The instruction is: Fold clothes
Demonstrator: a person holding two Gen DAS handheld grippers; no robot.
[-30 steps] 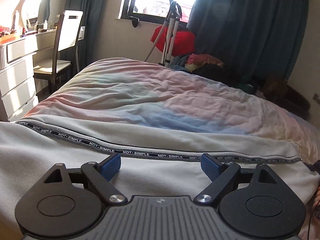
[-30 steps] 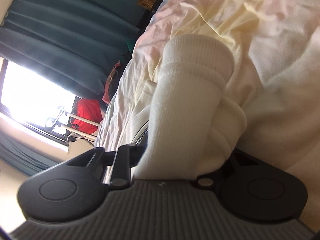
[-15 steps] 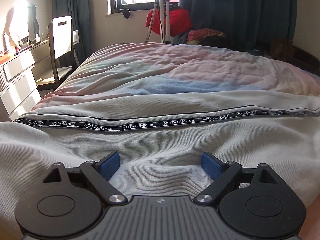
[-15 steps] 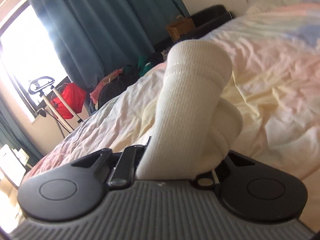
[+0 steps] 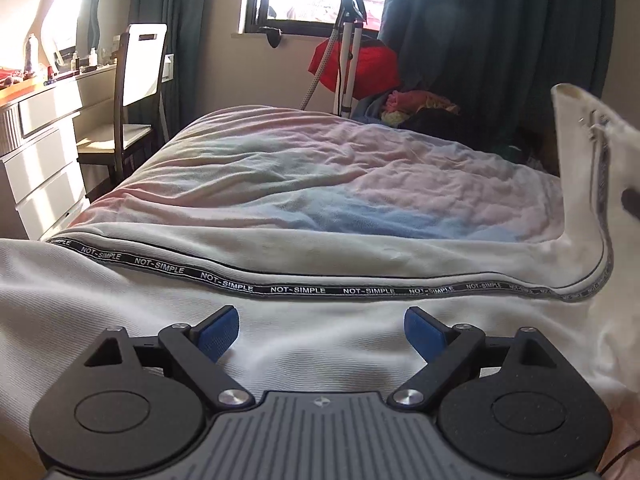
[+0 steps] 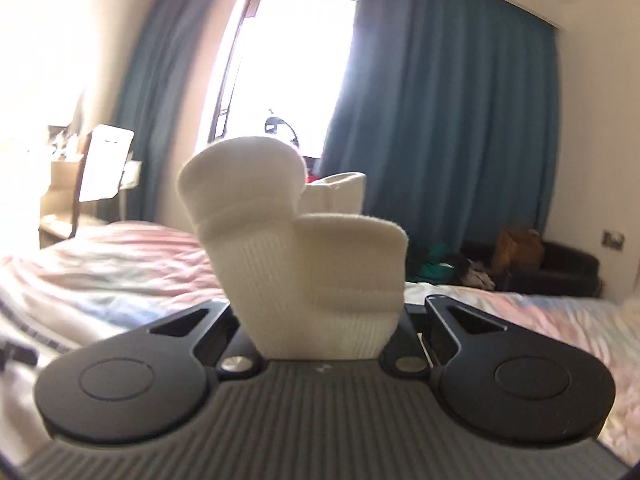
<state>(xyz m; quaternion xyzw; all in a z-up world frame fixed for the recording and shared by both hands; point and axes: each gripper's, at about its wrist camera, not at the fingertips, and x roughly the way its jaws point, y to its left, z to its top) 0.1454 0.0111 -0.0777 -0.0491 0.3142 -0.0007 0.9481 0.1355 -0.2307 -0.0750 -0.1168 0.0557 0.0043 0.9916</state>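
Note:
A cream ribbed garment [image 5: 320, 344] with a black "NOT-SIMPLE" tape stripe [image 5: 296, 290] lies spread across the near end of the bed. My left gripper [image 5: 322, 330] is open and rests just over the fabric, its blue pads [image 5: 218, 334] apart on either side. My right gripper [image 6: 320, 316] is shut on a bunched ribbed cuff of the garment [image 6: 288, 248] and holds it up above the bed. That lifted end shows at the right edge of the left wrist view [image 5: 588, 168].
The bed [image 5: 320, 184] has a rumpled pastel duvet. A white chair [image 5: 140, 80] and a dresser [image 5: 36, 152] stand to the left. A red bag with a stand [image 5: 352, 64] and a pile of clothes [image 5: 420, 108] sit under the window by dark curtains [image 5: 500, 40].
My right gripper has swung upward with the cuff, from facing the duvet to facing the window. The lifted end now shows at the right of the left wrist view. My left gripper stayed open.

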